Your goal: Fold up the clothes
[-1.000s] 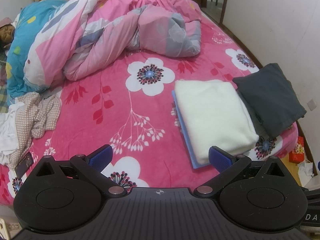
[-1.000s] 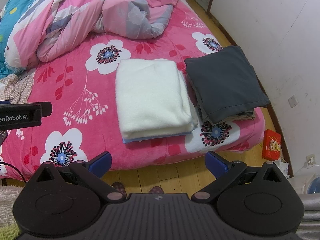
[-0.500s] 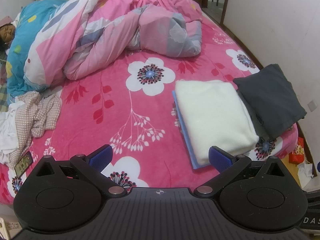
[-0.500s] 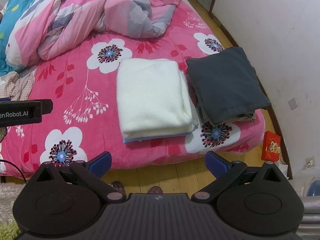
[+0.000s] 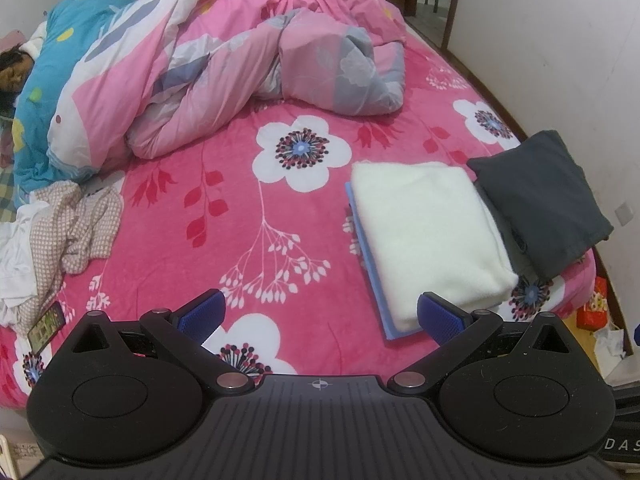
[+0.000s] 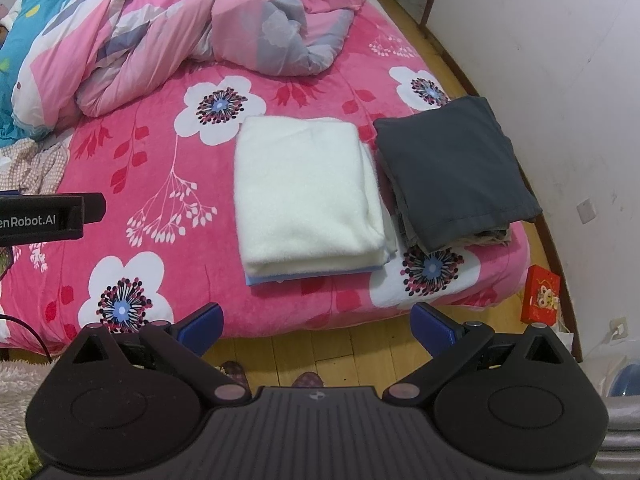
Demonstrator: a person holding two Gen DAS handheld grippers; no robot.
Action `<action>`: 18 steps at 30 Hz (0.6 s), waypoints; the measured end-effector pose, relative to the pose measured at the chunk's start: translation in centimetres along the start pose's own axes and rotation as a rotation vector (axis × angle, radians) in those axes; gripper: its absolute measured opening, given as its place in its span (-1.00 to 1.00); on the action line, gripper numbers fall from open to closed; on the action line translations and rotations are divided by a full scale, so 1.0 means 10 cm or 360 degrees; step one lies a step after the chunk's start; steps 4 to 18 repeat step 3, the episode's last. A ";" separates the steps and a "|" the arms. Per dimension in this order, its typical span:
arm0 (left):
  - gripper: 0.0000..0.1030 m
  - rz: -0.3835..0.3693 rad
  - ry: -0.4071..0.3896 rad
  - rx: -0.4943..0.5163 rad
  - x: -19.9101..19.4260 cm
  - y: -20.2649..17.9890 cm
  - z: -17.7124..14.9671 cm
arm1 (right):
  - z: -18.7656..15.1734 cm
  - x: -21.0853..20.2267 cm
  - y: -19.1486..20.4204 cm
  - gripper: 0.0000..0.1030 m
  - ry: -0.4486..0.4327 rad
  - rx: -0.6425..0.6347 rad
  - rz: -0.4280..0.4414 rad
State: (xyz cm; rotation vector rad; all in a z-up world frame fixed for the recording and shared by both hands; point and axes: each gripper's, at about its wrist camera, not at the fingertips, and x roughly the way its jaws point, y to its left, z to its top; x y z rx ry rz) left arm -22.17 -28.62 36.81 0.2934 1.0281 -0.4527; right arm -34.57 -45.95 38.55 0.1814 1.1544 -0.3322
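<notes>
We hold both tools empty, jaws wide: left tool (image 5: 318, 314), right tool (image 6: 316, 326). Two piles look done on the bed (image 6: 168, 152): white stack (image 6: 304, 196) over a blue piece, gray stack (image 6: 452, 168) just right of it. Left to fold, we judge: crumpled clothes (image 5: 60, 232), well left of the white stack. No containers in view.

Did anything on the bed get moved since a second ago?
No, nothing visibly changed. The white folded cloth and dark grey folded cloth lie side by side as before, the crumpled clothes are untouched, and both the left gripper and right gripper stay open and empty.
</notes>
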 end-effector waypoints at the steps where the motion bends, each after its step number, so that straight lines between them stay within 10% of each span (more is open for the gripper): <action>1: 1.00 0.0000 0.0001 -0.0001 0.00 0.00 0.01 | 0.00 0.00 0.00 0.98 -0.0001 0.0000 0.0000; 18: 1.00 0.0000 0.0004 -0.0003 0.01 0.01 0.01 | 0.00 0.00 0.00 0.98 -0.0002 0.0001 0.0001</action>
